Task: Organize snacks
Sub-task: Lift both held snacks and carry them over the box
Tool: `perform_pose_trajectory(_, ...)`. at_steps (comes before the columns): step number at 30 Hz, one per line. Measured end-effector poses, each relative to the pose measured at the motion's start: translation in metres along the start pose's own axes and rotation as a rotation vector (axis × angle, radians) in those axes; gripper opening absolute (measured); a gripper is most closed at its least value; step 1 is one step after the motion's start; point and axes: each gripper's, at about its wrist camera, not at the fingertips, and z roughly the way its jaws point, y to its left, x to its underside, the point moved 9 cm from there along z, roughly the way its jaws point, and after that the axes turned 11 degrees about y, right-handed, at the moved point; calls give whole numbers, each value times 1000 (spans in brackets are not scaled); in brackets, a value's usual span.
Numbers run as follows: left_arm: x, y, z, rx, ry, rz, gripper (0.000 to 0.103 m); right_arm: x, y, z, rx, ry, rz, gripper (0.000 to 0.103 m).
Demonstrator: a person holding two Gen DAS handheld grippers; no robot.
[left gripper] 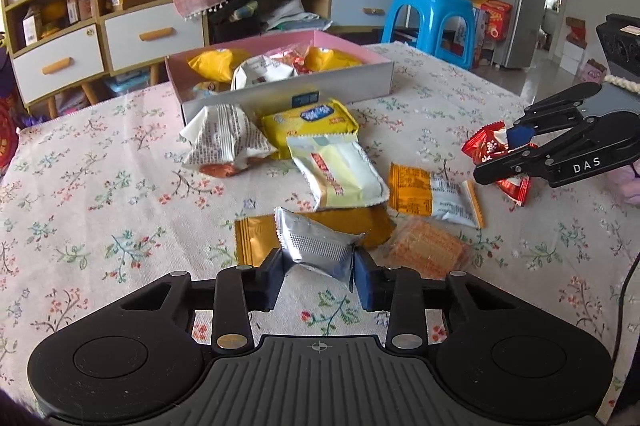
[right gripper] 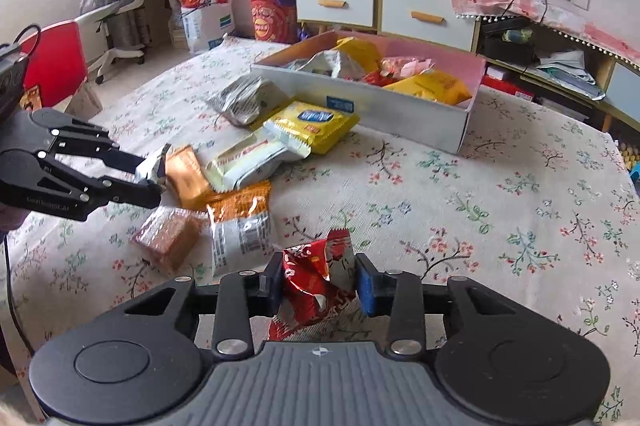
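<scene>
Both grippers are loaded at once here: the left gripper (left gripper: 319, 274) has its blue pads pinched on a silver foil snack packet (left gripper: 316, 250), crumpling it in the middle, right at the six o'clock edge of the pile. Over at three o'clock in the left wrist view, the right gripper (left gripper: 516, 150) is clamped on a red snack wrapper (left gripper: 486, 146); its own camera shows that wrapper (right gripper: 318, 278) squeezed tight between the pads (right gripper: 366, 286). On the floral tablecloth (left gripper: 100, 186) the loose snacks lie close together: a cream wafer pack (left gripper: 340, 172) in the centre, a yellow biscuit pack (left gripper: 310, 122) at its twelve o'clock just beside the box, a white printed bag (left gripper: 224, 138) at ten o'clock, an orange-and-white packet (left gripper: 436, 196) at three o'clock, a clear-wrapped biscuit stack (left gripper: 428, 246) at five o'clock, and a mustard pouch (left gripper: 256, 238) partly under the silver packet. The pink-lined box (left gripper: 280, 94) sits at twelve o'clock with yellow and white bags inside it.
</scene>
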Motion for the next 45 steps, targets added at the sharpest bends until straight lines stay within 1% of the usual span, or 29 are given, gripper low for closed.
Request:
perform_pose_trajectory(3, -6, -1, -3, 0, -13, 0, 34, -5, -3, -4, 8, -18, 11, 25)
perform_pose_trajectory(8, -14, -2, -2, 0, -9, -5, 34, -17, -6, -7, 19, -41, 18, 25)
perform_pose_trajectory(16, -38, -3, -1, -16, -26, 3, 34, -43, -9, -5, 39, -71, 21, 25)
perform_pose_trajectory(25, -67, 6, 7, -41, -10, -42, 34, -71, -16, -1, 77, -85, 37, 25)
perform_pose_trajectory(34, -98, 7, 16, -62, -11, -47, 34, -98, -34, 0, 104, -106, 109, 25)
perform_pose_trajectory(45, -137, 16, 29, -86, -23, -94, 34, -135, -54, 9, 131, -141, 195, 25)
